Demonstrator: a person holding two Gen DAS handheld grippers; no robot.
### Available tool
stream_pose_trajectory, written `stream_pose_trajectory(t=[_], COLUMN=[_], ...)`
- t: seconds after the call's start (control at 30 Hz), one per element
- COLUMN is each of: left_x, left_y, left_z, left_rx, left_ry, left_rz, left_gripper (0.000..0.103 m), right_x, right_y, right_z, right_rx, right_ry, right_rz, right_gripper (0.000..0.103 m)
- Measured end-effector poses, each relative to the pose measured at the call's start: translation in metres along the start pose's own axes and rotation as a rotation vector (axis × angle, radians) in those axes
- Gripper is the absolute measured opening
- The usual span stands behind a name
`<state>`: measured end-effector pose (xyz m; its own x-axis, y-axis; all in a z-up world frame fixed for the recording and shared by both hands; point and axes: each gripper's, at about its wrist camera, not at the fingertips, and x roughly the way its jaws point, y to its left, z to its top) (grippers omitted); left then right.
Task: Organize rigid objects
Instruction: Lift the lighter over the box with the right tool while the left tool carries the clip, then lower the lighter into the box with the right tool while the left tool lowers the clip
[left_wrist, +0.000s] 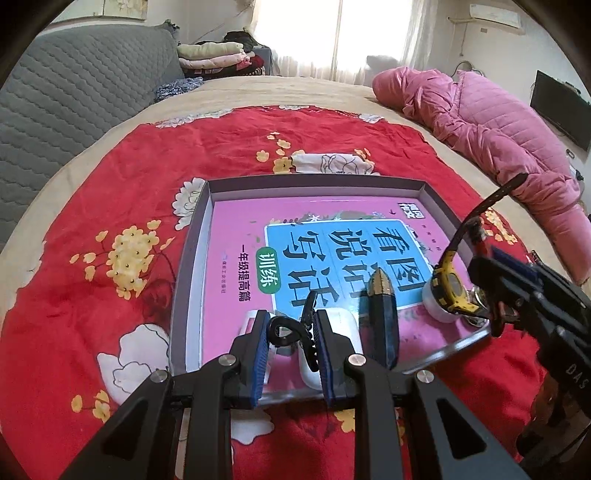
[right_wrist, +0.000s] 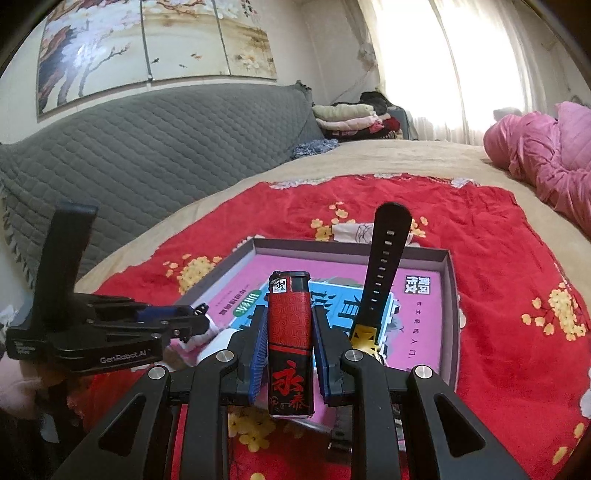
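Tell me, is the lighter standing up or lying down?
Standing up. The lighter is held upright between the right gripper's fingers, black cap on top, above the box.

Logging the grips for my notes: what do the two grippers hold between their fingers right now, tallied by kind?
Lighter: 1
Black clip: 1
Total: 2

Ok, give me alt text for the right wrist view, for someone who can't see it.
The right gripper is shut on an upright red and black lighter above a shallow grey tray holding a pink book on a red floral cloth. The left gripper reaches in from the left.
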<state>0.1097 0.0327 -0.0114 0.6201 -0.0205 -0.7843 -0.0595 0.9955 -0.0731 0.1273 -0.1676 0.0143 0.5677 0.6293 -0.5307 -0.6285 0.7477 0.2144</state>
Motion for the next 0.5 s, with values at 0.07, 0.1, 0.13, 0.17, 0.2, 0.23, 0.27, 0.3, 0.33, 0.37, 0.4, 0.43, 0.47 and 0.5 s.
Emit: stream_pose_trajectory(t=[0.07,0.1,0.13,0.17,0.2,0.23,0.27,0.3,0.33,0.37,0.4,0.43,0.47,0.5], left_x=[0.003,0.004,0.006,0.007,0.008,0.009,0.01,0.01,0.01,0.01,0.011,0.012,0.013,0.014], left_y=[0.0,-0.001,-0.001,-0.001,-0.002,-0.002,-0.002,-0.002,-0.002,-0.003,-0.003,-0.004,-0.004,-0.004], left_z=[0.001,0.0,0.0,0.0,0.0,-0.001,-0.001,-0.001,-0.001,-0.001,-0.001,-0.002,-0.002,-0.003], left_rx=[-0.001,0.003,0.008,0.01,0.013,0.015,0.016,0.017,0.019,0.021,0.021,0.023,0.025,0.026], left_ry=[0.005,0.005,0.008,0.009,0.01,0.011,0.012,0.013,0.011,0.011,0.012,0.015,0.017,0.021], left_rz=[0.0,0.003,0.005,0.006,0.009,0.012,0.012,0.011,0.011,0.009,0.008,0.009,0.009,0.01], left_gripper=[0.024,0.024,0.024,0.024,0.024,0.024,0.024,0.024,0.024,0.024,0.024,0.024,0.024,0.024], right_x=[0.006,0.01,0.012,0.015,0.017,0.02,0.023,0.026,0.028,0.03,0.032,0.033,0.035,0.036], right_y=[0.001,0.001,0.002,0.003,0.004,0.004,0.004,0.004,0.004,0.004,0.004,0.004,0.004,0.004], right_z=[-0.001,-0.001,-0.002,-0.002,-0.003,-0.004,-0.004,-0.005,-0.006,-0.007,-0.008,-0.009,-0.01,-0.01], right_rx=[-0.005,-0.007,-0.011,-0.015,-0.02,-0.022,-0.022,-0.022,-0.021,-0.022,-0.022,-0.021,-0.022,-0.022], right_ry=[0.011,0.019,0.022,0.026,0.032,0.039,0.048,0.056,0.063,0.07,0.078,0.081,0.087,0.091], right_rz=[-0.001,0.002,0.004,0.003,0.002,0.002,0.002,0.001,0.0,-0.003,-0.006,-0.006,-0.009,-0.013], right_gripper=[0.024,0.024,0.024,0.024,0.024,0.024,0.024,0.024,0.024,0.024,0.024,0.024,0.024,0.024])
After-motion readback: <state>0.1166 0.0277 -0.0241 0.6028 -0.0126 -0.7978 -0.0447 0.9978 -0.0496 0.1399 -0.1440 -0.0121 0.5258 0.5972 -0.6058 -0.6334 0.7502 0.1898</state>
